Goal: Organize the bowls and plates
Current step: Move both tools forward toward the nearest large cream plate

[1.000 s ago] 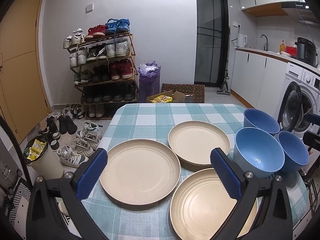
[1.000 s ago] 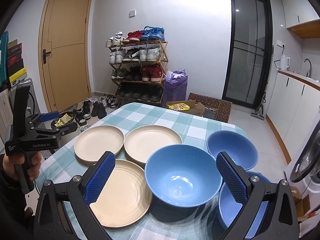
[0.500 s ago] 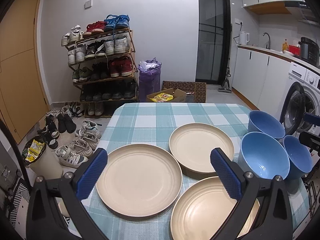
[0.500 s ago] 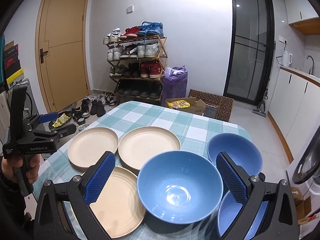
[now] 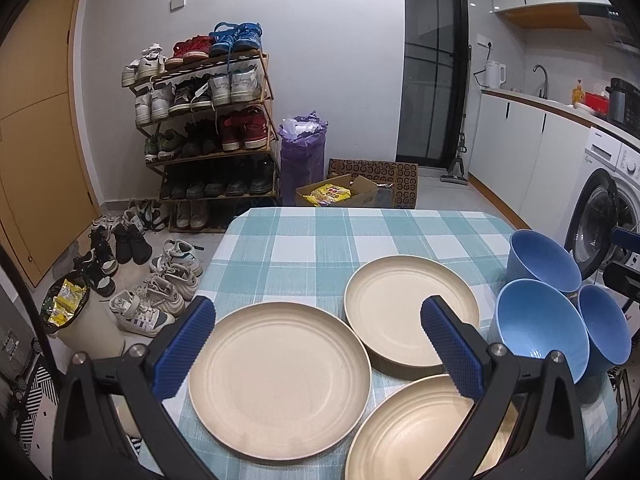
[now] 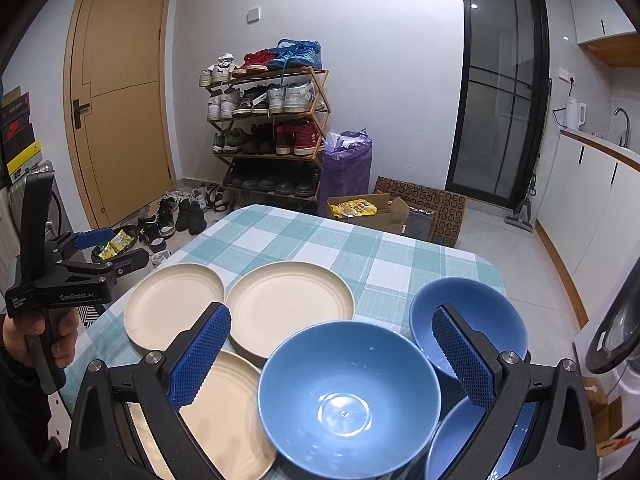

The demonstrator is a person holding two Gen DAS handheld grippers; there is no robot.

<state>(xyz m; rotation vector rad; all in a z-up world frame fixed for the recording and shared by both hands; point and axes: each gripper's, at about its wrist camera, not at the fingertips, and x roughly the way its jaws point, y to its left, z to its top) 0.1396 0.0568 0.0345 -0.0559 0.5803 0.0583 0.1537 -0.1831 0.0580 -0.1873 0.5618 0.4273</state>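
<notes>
Grippers first: left gripper released, empty above the near left plate; right gripper likewise spread, holding nothing, poised over the middle bowl. Nothing stacked yet: three plates and three bowls lying singly on the checked table, plates left, bowls right. Judged as the approach before a first pick. Next, probably: lowering onto a rim, pinching, lifting into a neighbour. Beyond, far plate, far bowl.

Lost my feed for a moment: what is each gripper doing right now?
Left gripper: open, holding nothing, above the cream plates.
Right gripper: open, holding nothing, above a blue bowl.
</notes>
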